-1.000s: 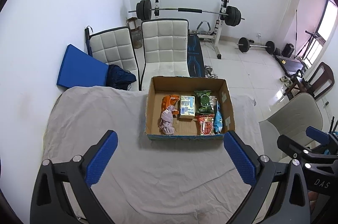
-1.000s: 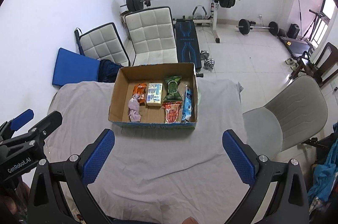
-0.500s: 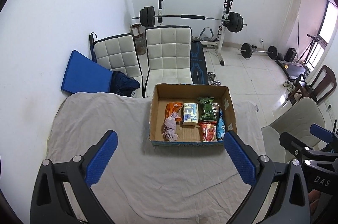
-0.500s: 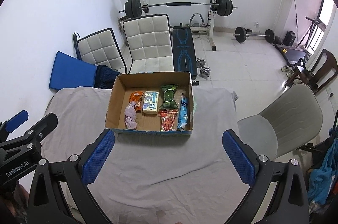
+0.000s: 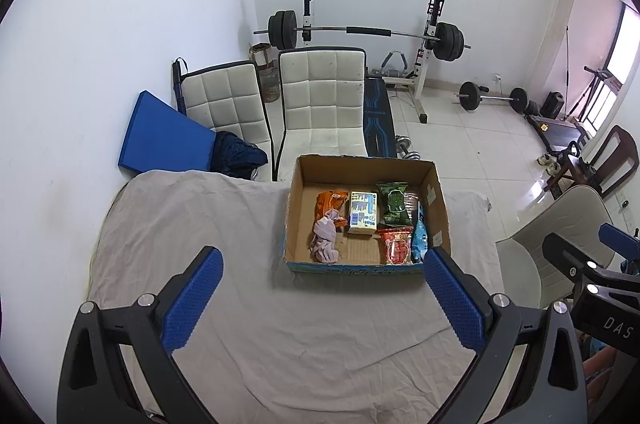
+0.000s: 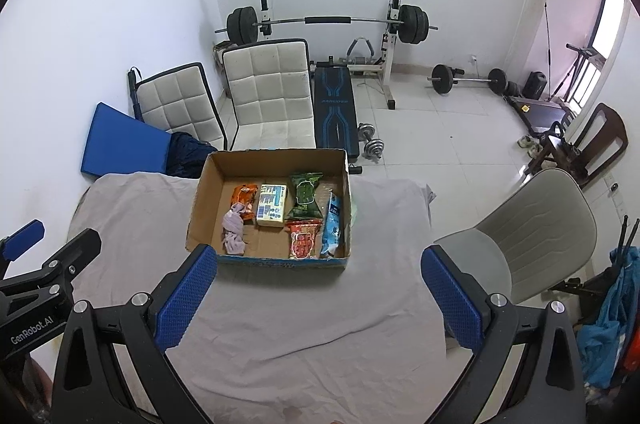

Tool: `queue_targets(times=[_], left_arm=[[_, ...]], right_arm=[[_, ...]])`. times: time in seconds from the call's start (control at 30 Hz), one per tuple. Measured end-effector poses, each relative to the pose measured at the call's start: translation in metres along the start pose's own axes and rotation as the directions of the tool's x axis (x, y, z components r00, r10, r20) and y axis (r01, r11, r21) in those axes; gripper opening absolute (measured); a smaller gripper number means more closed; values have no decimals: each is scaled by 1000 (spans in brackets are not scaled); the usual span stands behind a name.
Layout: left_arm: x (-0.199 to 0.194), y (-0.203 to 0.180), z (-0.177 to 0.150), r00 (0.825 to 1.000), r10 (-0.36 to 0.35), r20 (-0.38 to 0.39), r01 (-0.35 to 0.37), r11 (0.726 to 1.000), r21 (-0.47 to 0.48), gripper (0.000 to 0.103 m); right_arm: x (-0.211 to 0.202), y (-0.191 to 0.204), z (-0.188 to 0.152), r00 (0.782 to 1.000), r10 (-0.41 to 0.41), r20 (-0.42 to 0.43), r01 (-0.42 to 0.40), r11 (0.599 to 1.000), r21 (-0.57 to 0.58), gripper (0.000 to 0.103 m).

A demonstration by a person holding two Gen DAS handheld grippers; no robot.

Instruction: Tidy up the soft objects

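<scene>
Both my tools, left [image 5: 320,298] and right [image 6: 316,294], hang wide open and empty above the cloth-covered worktop [image 5: 200,224], facing the box [image 5: 366,266]. Inside lie a pink cloth [image 5: 325,242], orange pack [image 5: 330,202], tissue pack [image 5: 362,212], and green [image 5: 394,204], red [image 5: 396,244] and blue [image 5: 419,238] bags. Packed or awaiting sorting, I cannot tell; any grasp should pinch gently, mid-body.

walls white; floor pale tile [image 6: 448,144]; two white chairs [image 5: 320,104]; barbell rack [image 6: 328,21]; bright window [image 5: 624,48]
</scene>
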State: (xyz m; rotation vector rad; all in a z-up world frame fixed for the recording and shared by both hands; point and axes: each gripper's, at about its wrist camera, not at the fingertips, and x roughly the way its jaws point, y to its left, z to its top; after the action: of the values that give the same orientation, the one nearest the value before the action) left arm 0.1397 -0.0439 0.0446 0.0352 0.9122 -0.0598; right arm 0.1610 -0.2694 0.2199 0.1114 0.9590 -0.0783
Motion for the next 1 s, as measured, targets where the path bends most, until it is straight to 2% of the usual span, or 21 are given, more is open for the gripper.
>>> queue_targets(times=[1.0], left_arm=[[1,-3,-5,1000,2,-4,-2,1000,-13,103]], right_arm=[[5,4,-11,1000,-3,-7,3,1000,6,103]])
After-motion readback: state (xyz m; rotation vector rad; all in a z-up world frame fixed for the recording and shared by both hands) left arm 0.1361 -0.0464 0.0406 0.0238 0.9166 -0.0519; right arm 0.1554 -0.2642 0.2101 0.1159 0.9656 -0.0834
